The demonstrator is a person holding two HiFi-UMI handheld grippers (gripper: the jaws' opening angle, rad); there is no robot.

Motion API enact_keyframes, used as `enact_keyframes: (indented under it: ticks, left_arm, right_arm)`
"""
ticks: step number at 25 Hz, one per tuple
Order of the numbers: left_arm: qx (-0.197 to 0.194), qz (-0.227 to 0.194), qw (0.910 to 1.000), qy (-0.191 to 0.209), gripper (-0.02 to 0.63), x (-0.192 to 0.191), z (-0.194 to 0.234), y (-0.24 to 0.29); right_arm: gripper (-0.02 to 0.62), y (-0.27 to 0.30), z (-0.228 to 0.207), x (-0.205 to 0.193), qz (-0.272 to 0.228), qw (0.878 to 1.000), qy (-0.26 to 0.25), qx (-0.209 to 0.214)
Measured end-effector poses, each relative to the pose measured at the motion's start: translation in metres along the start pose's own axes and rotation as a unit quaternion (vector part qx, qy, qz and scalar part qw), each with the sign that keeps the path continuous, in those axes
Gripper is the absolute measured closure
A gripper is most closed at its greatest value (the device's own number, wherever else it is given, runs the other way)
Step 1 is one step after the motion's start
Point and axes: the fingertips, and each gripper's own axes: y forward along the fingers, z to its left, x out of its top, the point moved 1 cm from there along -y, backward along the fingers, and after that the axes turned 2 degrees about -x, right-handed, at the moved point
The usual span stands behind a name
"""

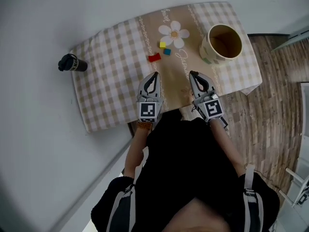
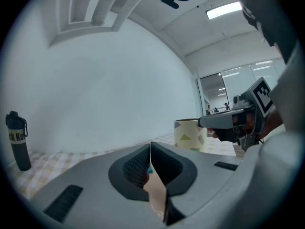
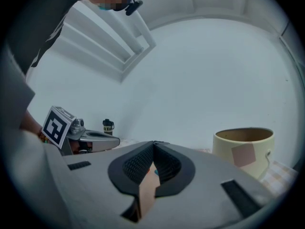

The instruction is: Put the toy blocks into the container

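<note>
While held side by side at the near edge of the counter (image 1: 107,83), fully closed on both sides: left gripper (image 1: 155,74) jaws tip to tip, gripping nothing; same for right gripper (image 1: 192,73), touching nothing.

Counted: three toy blocks, namely one red block (image 1: 154,57), one yellow block (image 1: 162,45) and one blue block (image 1: 167,51); one container (image 1: 207,52); one black bottle (image 1: 72,63); two grippers.

Blocks loose on the checked cloth (image 1: 116,47), clustered ahead of and between the two sets of jaws, closer to the left side, red nearest, clear of both. Yellow and blue just beside a printed daisy (image 1: 174,33).

Container upright, ahead of the right jaws and off to the right, apart from all three blocks. Bottle upright at the cloth's left edge.
</note>
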Motion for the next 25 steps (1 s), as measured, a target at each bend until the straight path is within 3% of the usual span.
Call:
enact_keyframes:
  ticks: [9, 15, 18, 22, 25]
  left_arm:
    - [0.014, 0.078, 0.9967, -0.017, 0.591, -0.065, 0.058, 0.029]
    - [-0.001, 0.09, 0.9958, -0.016, 0.451, -0.085, 0.067, 0.057]
    - [-0.006, 0.115, 0.9933, -0.011, 0.371, -0.102, 0.073, 0.067]
    - [0.001, 0.15, 0.9885, -0.023, 0.354, -0.127, 0.079, 0.075]
    - [0.005, 0.151, 0.9881, -0.031, 0.337, -0.129, 0.082, 0.081]
  right_arm:
    - [0.597, 0.043, 0.003, -0.023, 0.041, 0.999, -0.009, -0.003]
    - [0.595, 0.062, 0.004, -0.057, 0.053, 0.998, -0.011, 0.02]
    - [0.595, 0.07, 0.008, -0.074, 0.067, 0.997, -0.018, 0.04]
    - [0.595, 0.074, 0.004, -0.092, 0.082, 0.995, -0.025, 0.051]
    - [0.595, 0.077, 0.001, -0.101, 0.092, 0.994, -0.031, 0.056]
